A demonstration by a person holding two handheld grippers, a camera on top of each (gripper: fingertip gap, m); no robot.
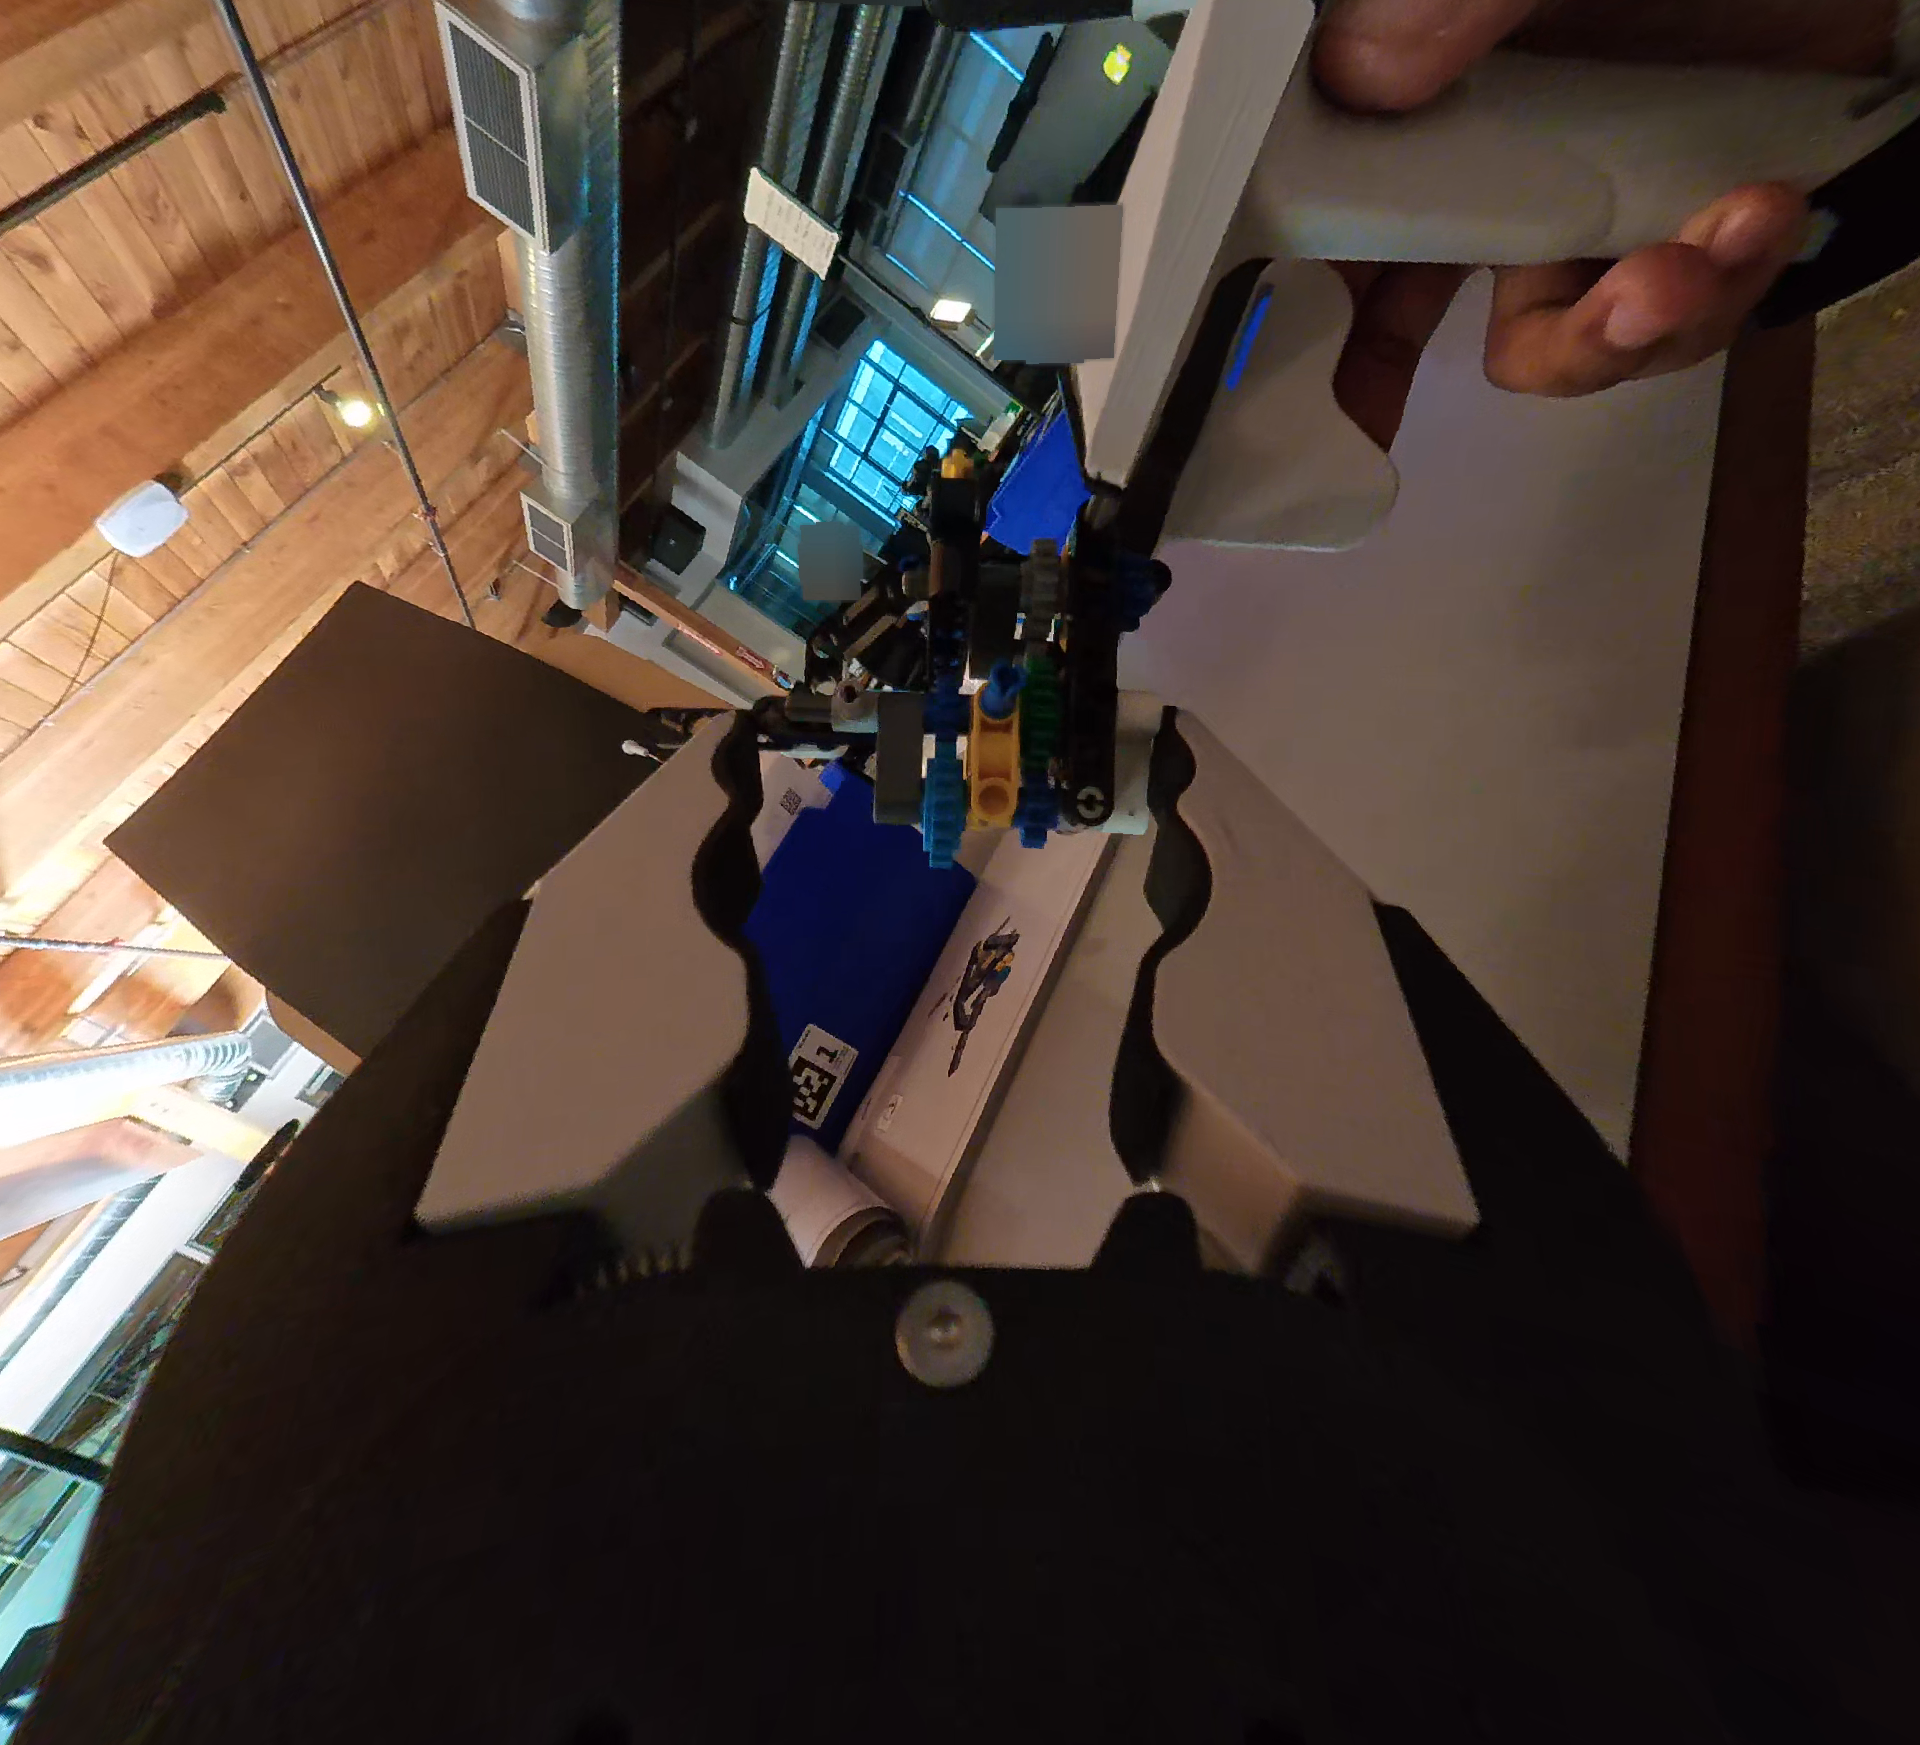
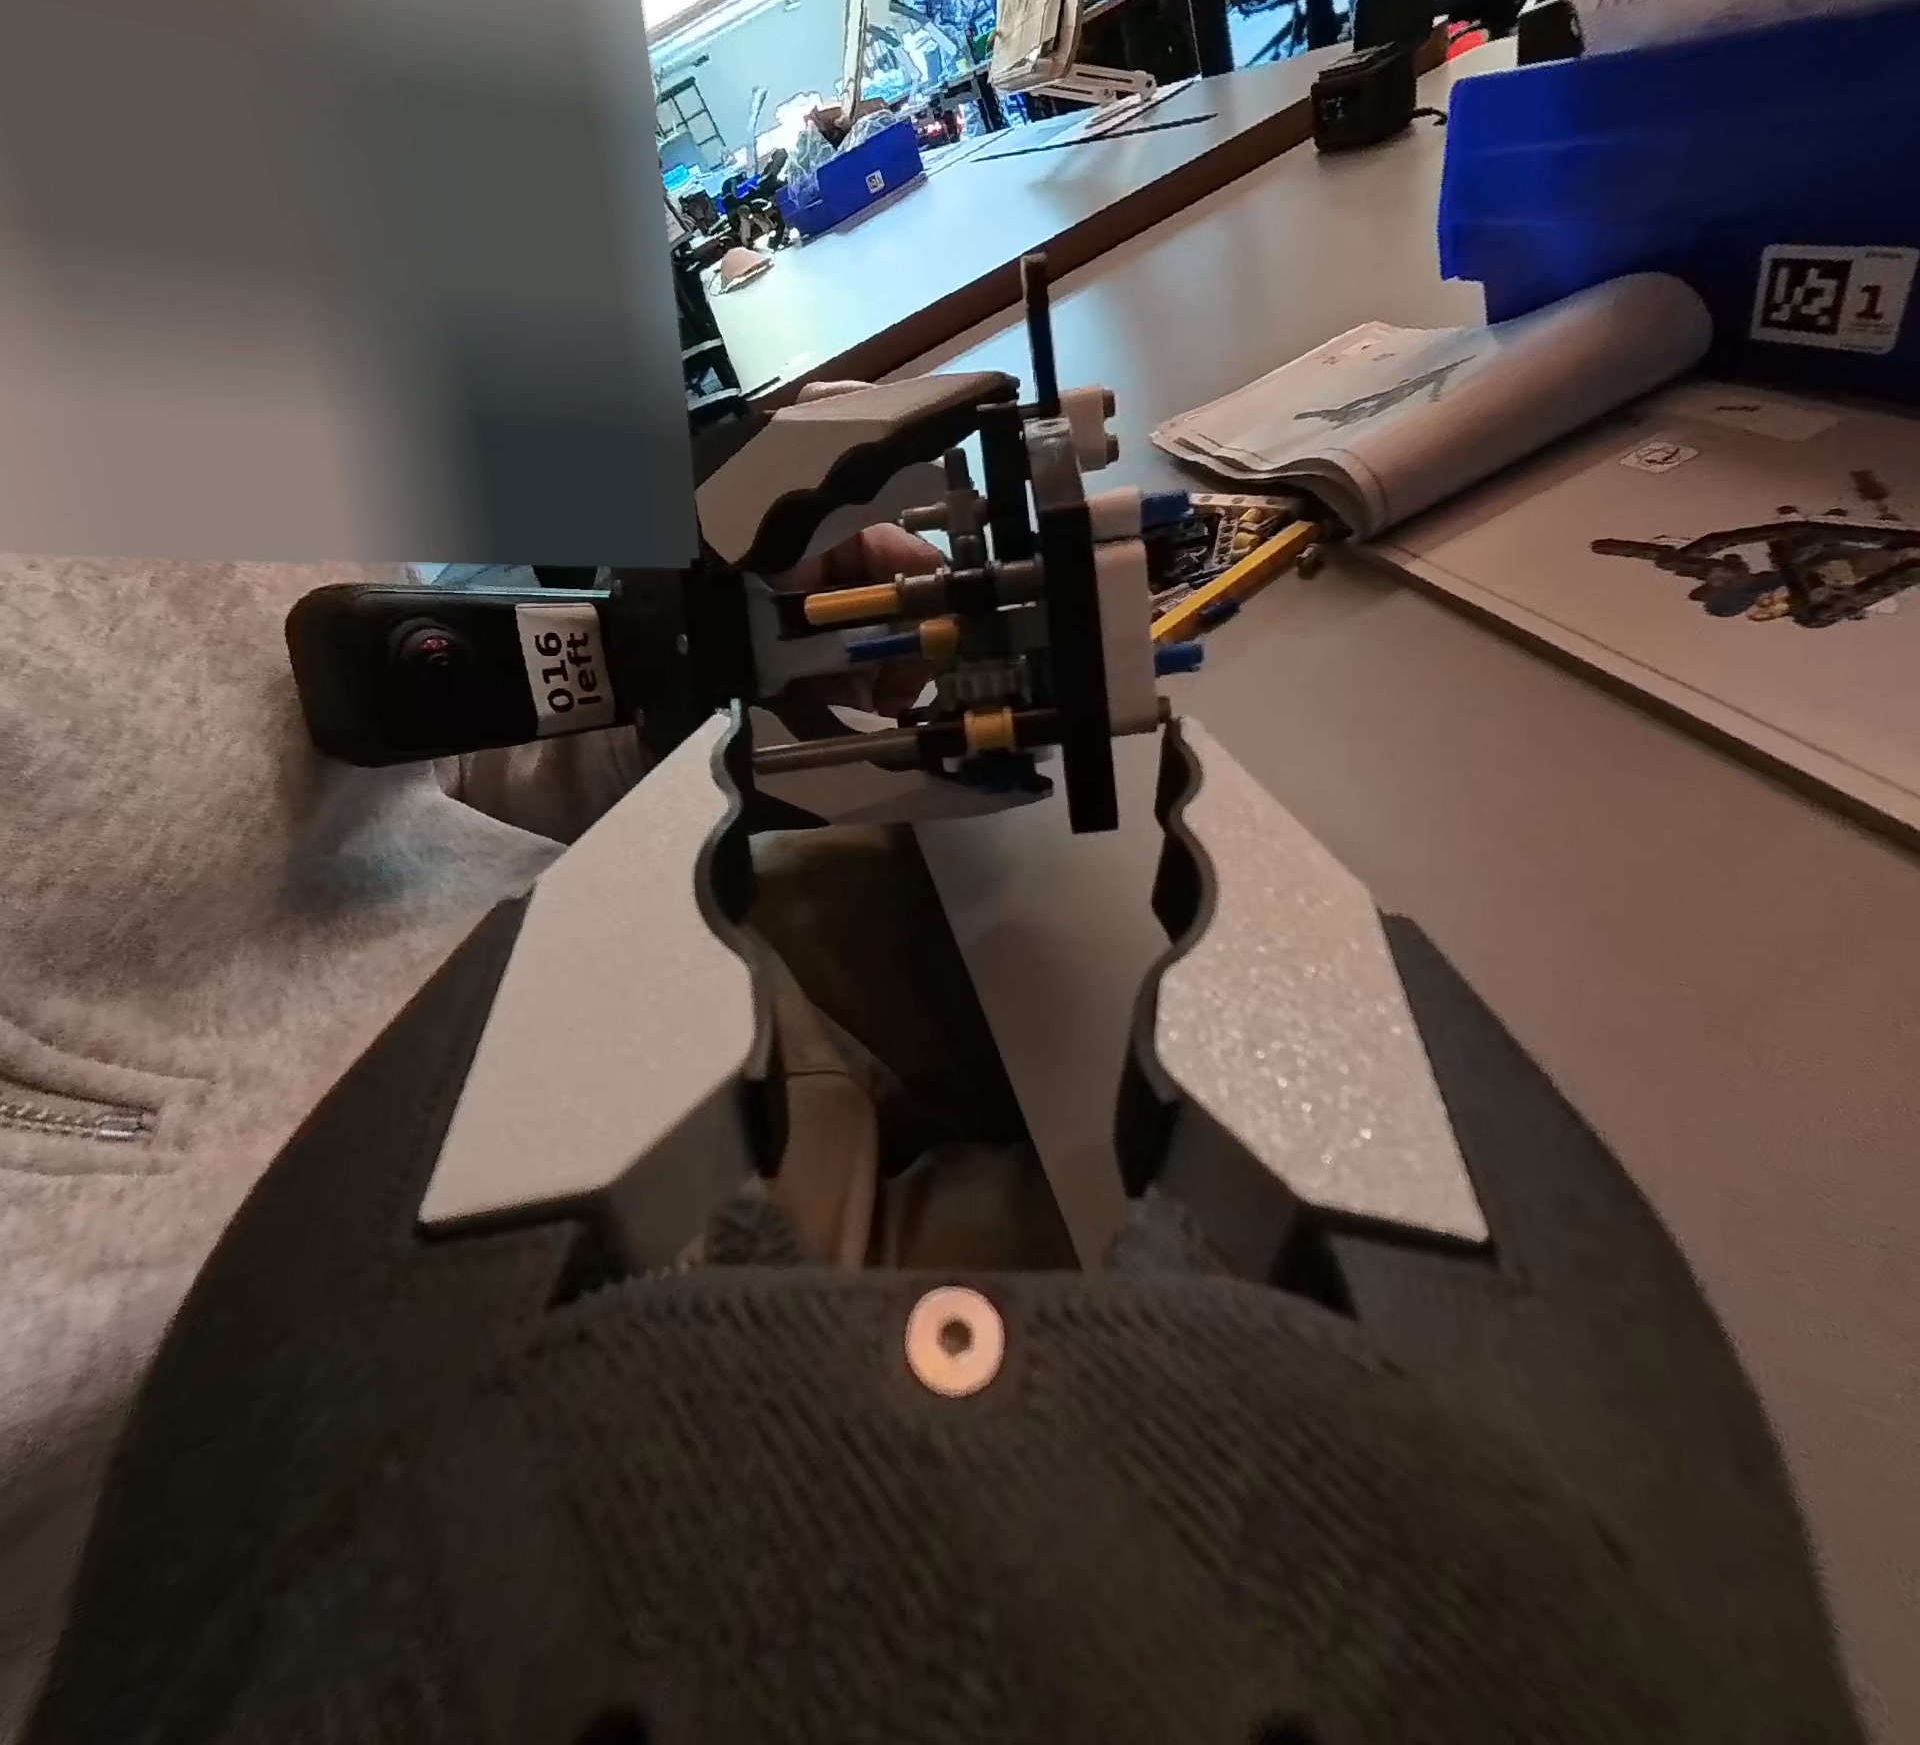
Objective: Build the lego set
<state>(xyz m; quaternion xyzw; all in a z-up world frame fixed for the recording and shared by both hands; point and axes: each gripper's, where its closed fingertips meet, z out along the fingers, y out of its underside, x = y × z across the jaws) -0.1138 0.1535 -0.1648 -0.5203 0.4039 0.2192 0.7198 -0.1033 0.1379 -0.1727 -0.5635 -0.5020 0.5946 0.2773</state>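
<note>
Left wrist view: left claw (image 1: 940, 739) clenched at its tips on the lego assembly (image 1: 997, 760), held above the bench (image 1: 1455, 760); blue bin (image 1: 852, 947) and booklet (image 1: 977, 999) beyond.

Right wrist view: right claw (image 2: 951, 745) spread, tips flanking the assembly's (image 2: 1039, 635) lower edge; contact unclear.

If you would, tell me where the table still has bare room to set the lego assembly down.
Bare grey table lies between the right gripper and the open instruction sheet. It is crowded farther back: a rolled booklet, loose parts and a blue bin. The lego assembly sits in the left gripper.
</note>
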